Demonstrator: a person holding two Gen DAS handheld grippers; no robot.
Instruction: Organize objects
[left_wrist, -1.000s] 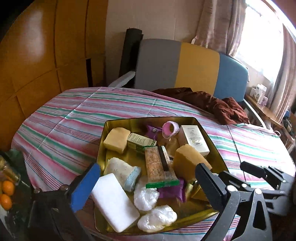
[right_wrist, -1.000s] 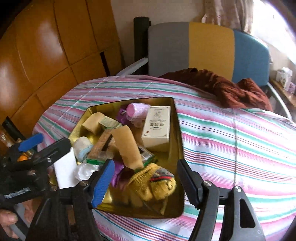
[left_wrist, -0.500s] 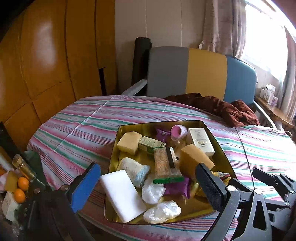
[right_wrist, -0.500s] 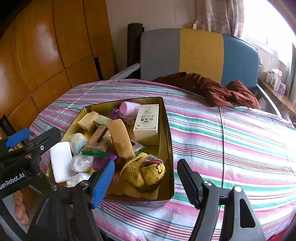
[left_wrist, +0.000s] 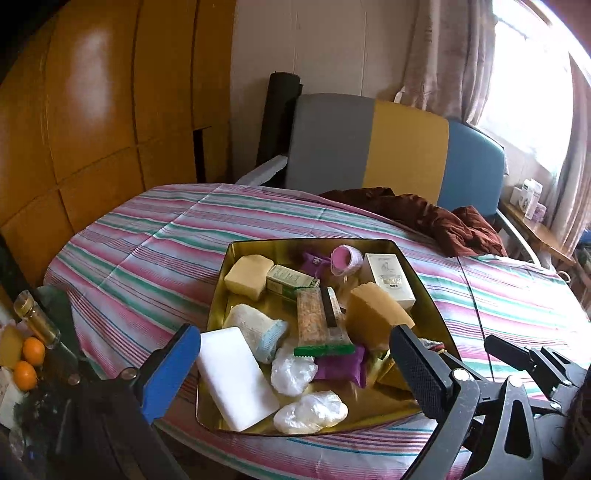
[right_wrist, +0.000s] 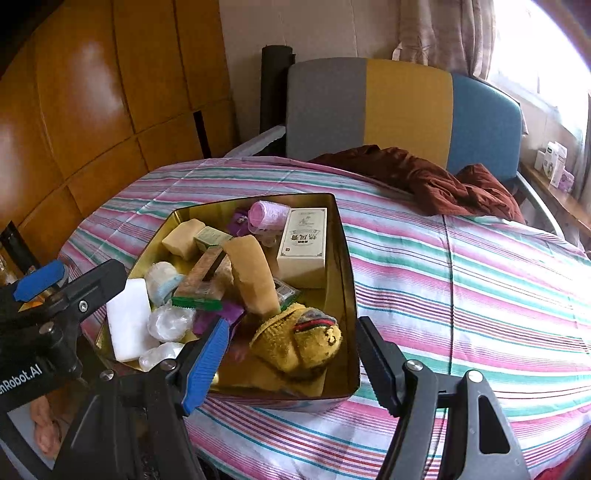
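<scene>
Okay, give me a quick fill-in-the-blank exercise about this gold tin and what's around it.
1. The gold tin rests on a ____ bedsheet.
2. The white block lies nearest the ____ gripper.
3. The right gripper's jaws are ____.
4. A crumpled ____ cloth lies beyond the tin.

Missing words: striped; left; open; brown

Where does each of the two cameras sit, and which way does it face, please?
Left wrist: on the left gripper, angled down at the gold metal tin; its own open fingers show, the right gripper at right.
Right wrist: on the right gripper, angled down over the tin's near right corner; own open fingers, the left gripper at left.
Shared: the tin, white rectangular block, striped cloth, three-colour chair back.
</scene>
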